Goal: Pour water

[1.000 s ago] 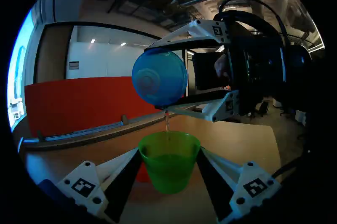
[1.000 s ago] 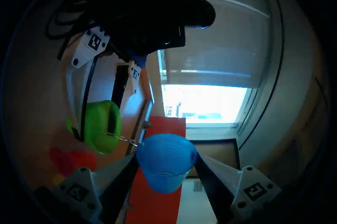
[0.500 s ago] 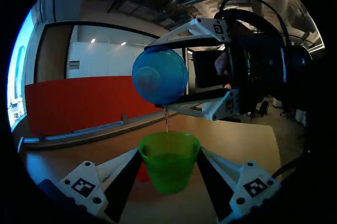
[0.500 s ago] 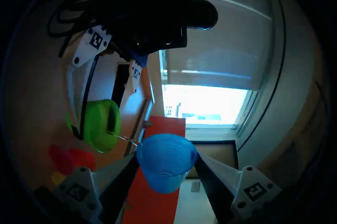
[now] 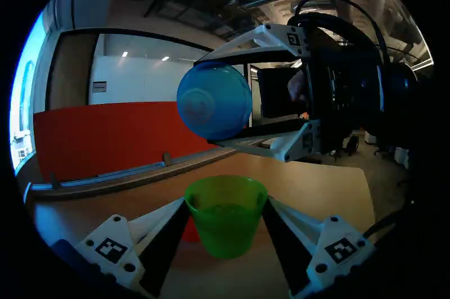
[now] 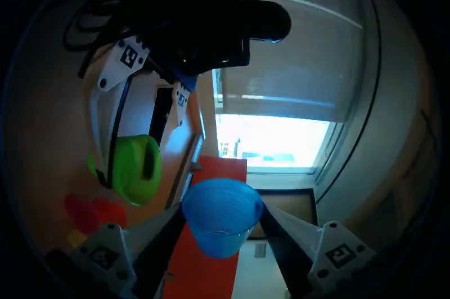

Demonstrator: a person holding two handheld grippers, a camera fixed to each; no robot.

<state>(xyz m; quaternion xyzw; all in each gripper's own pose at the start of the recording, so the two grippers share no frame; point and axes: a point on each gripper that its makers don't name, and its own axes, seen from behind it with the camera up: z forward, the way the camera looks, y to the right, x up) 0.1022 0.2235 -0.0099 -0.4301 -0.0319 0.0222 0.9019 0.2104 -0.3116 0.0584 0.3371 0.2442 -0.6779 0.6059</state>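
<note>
**Both cups gripped, blue one tipped above the green**

Left gripper view: the left gripper [image 5: 225, 203] has its fingers closed against both sides of the green cup [image 5: 226, 226]. The cup is upright, with water showing partway up inside. Directly above the green cup the blue cup [image 5: 214, 99] lies on its side, base toward the camera. The right gripper [image 5: 207, 103] pinches it top and bottom, and part of a hand [image 5: 296, 86] peeks out by that gripper's dark body. The wooden surface [image 5: 332, 184] lies below the green cup. A red thing [image 5: 191, 232] just behind the green cup is mostly covered by it and one finger (can't tell what it is).

Right gripper view: here the blue cup's open mouth faces the camera (the left gripper view gives its base), and its contents are hard to make out. The green cup appears turned sideways, up and left of the blue cup, with its mouth toward it. Red and yellow blobs [image 6: 84, 217] below the green cup are blurred. A bright window [image 6: 270, 141] sits to the right of the green cup.
</note>
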